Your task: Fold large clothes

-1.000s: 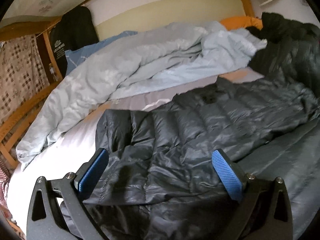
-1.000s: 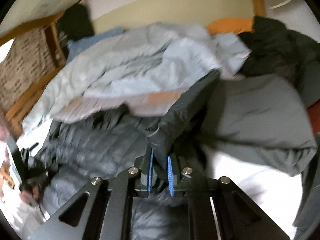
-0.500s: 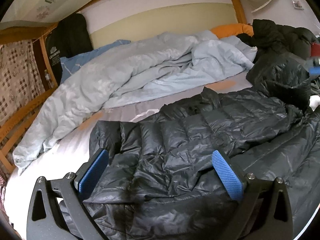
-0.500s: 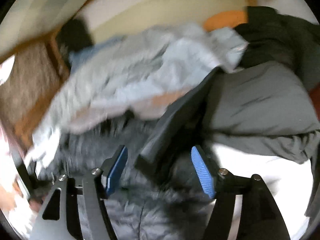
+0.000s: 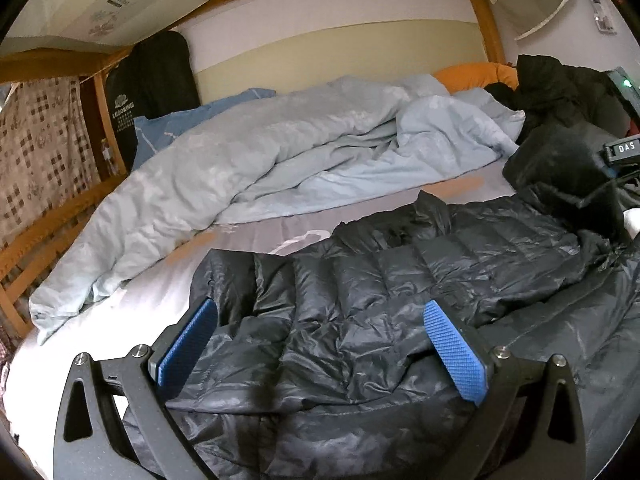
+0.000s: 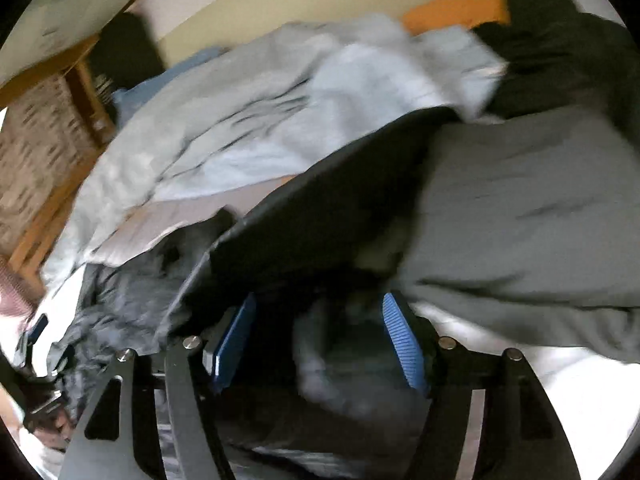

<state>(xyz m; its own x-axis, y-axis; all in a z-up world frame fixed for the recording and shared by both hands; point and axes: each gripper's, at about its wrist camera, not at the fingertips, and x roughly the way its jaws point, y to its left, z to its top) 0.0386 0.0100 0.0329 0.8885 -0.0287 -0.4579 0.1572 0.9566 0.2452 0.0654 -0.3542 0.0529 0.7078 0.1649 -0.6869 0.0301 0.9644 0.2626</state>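
Wooden bunk framing (image 5: 480, 12) is enclosing a bed (image 5: 132, 316) that is serving as the work surface. Over its near side, the left gripper (image 5: 320, 344) is hovering with its jaws spread wide and released, blue pads (image 5: 454, 352) standing apart with nothing between them. Directly under and ahead of those jaws, a black puffer jacket (image 5: 400, 292) is lying flat across the sheet, quilted and crinkled, reaching from the bed's left part over to the right edge of that view.

The right gripper (image 6: 316, 336) is likewise gaping, its pads (image 6: 400, 340) parted and gripping nothing. A dark flap of the jacket (image 6: 320, 216) is standing just ahead of and above its jaws, tilted up toward the right; whether it is touching the fingers cannot be told, as this view is blurred. Right of the flap, a grey garment (image 6: 520, 216) is lying on the bed.

Behind the jacket, a pale blue duvet (image 5: 280, 152) is lying bunched along the far side of the mattress. An orange pillow (image 5: 476, 74) is peeking out past it, beside a heap of black clothes (image 5: 560, 92) at the right. A dark bag (image 5: 156, 76) is hanging at the far left corner, next to a checked curtain (image 5: 40, 152).
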